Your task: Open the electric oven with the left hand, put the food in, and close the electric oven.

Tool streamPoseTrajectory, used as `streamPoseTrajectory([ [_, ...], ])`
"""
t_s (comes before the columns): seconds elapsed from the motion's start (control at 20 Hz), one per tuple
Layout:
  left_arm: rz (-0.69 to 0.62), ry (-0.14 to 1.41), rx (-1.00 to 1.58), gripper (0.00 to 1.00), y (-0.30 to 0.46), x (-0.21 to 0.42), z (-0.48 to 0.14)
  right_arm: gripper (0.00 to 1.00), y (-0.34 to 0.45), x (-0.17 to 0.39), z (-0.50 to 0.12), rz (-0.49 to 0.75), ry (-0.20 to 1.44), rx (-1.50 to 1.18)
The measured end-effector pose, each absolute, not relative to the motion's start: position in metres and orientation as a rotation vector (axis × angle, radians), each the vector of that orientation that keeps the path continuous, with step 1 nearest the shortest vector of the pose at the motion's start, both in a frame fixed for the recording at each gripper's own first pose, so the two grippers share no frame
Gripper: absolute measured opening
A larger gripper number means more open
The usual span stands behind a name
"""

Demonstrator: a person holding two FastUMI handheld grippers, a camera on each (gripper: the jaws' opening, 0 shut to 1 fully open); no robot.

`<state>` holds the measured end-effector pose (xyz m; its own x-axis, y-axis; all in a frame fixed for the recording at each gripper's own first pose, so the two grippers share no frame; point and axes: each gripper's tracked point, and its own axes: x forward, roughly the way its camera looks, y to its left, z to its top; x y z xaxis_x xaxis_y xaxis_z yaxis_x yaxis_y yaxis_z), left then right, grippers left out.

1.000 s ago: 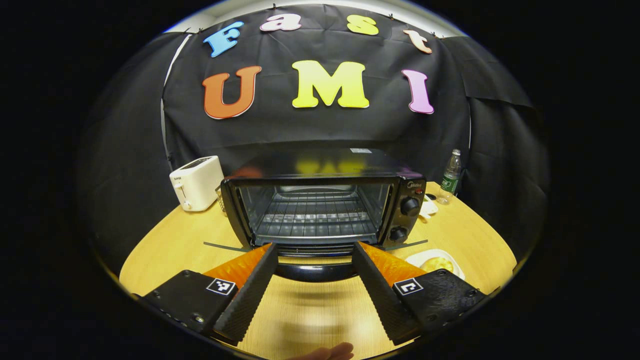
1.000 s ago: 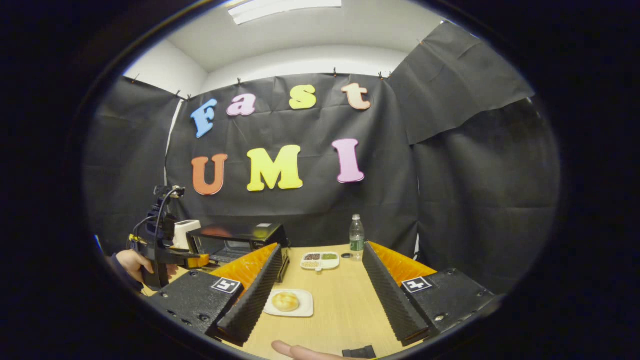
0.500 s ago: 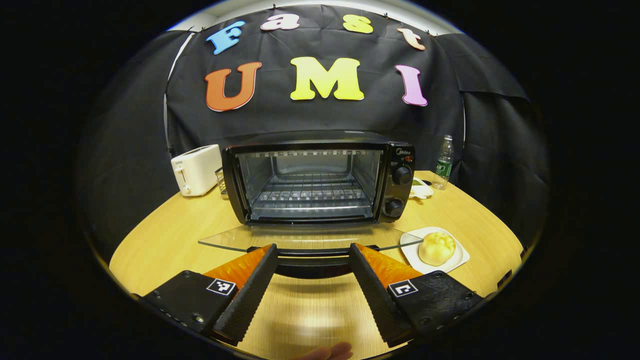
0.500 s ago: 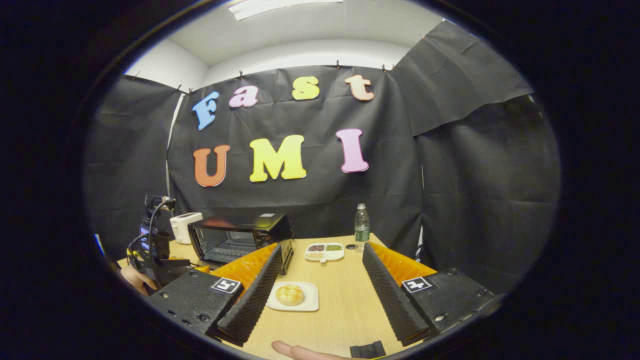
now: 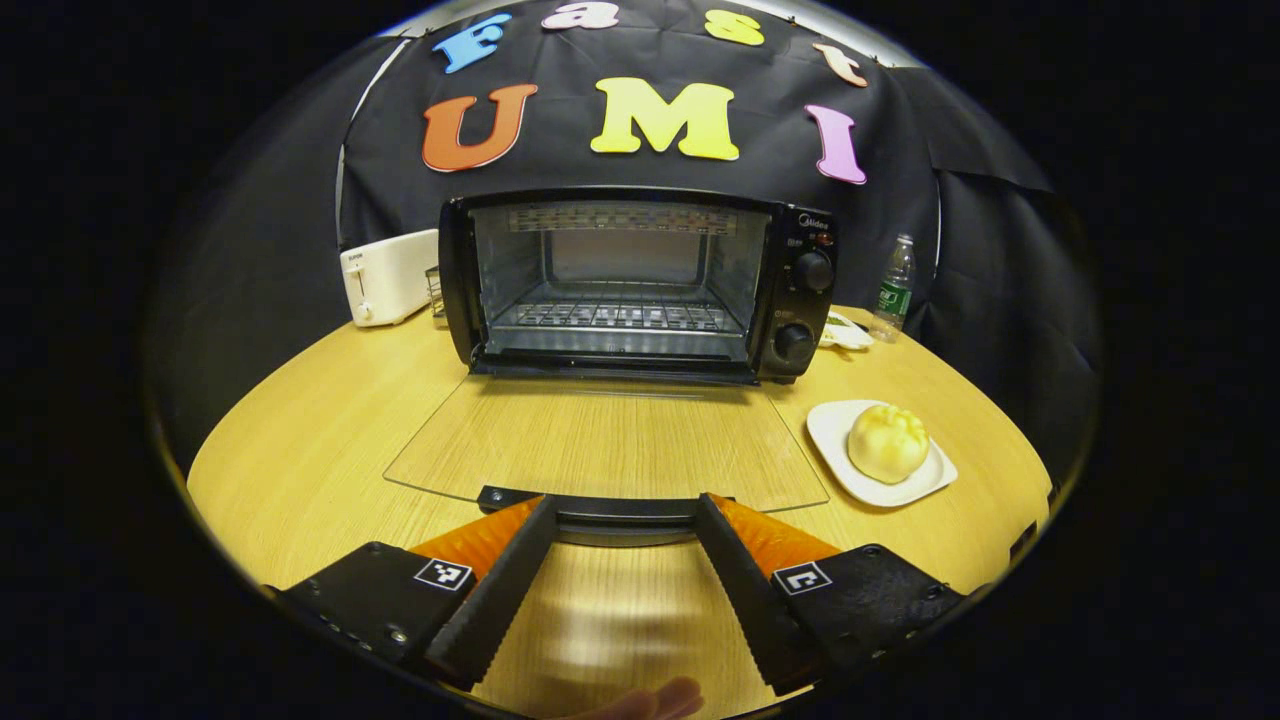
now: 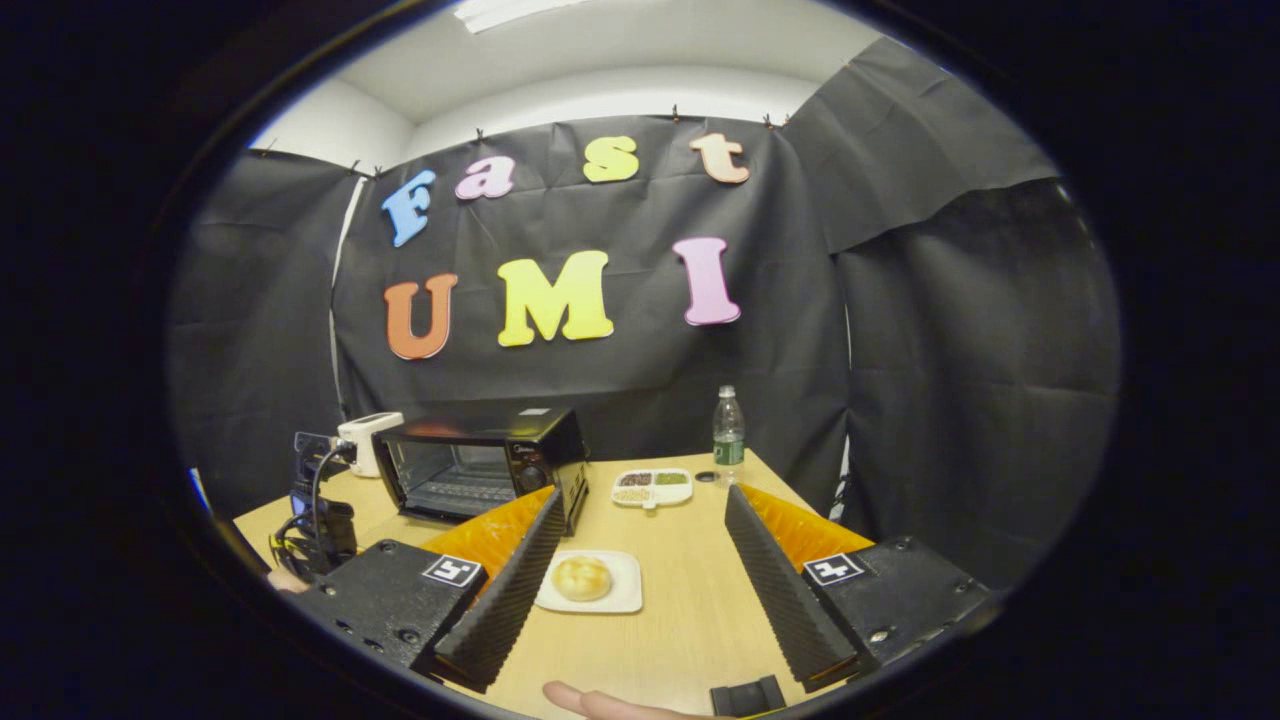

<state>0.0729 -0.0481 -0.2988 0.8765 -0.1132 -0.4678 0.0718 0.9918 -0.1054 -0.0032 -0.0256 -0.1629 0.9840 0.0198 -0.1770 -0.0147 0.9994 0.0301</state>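
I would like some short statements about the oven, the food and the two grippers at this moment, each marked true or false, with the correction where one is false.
1. The oven door is closed. False: it lies fully open, flat above the table.
2. The bun sits on a white plate to the right of the open door. True.
3. The bun is already on the oven rack. False: the rack is bare; the bun is on its plate.
4. The left gripper has its fingers on either side of the door handle. True.
5. The right gripper holds the bun. False: it is open, away from the bun.
6. A white toaster stands left of the oven. True.
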Motion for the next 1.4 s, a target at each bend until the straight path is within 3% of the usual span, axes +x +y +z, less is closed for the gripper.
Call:
streamPoseTrajectory([
  [0.25, -0.124, 0.463, -0.106, 0.94, -0.05, 0.066, -0.285, 1.0, -0.026, 0.001, -0.171, 0.017, 0.199, 0.032],
  [0.6, -0.092, 0.281, -0.086, 0.93, -0.027, 0.033, -0.188, 1.0, -0.02, 0.025, -0.198, 0.026, 0.252, 0.049],
  [1.1, -0.03, 0.116, 0.011, 0.93, 0.01, -0.03, -0.089, 1.0, 0.038, 0.088, -0.312, 0.095, 0.439, 0.005],
  [1.15, -0.03, 0.102, 0.027, 0.82, 0.013, -0.037, -0.082, 1.0, 0.045, 0.092, -0.325, 0.104, 0.465, 0.002],
  [1.2, -0.02, 0.087, 0.04, 0.94, 0.017, -0.043, -0.076, 1.0, 0.05, 0.096, -0.337, 0.105, 0.493, 0.007],
  [1.35, 0.008, 0.038, 0.049, 1.0, 0.034, -0.06, -0.055, 1.0, 0.061, 0.103, -0.371, 0.093, 0.585, 0.032],
  [1.4, 0.012, 0.033, 0.033, 0.97, 0.038, -0.065, -0.052, 1.0, 0.061, 0.106, -0.376, 0.081, 0.603, 0.037],
])
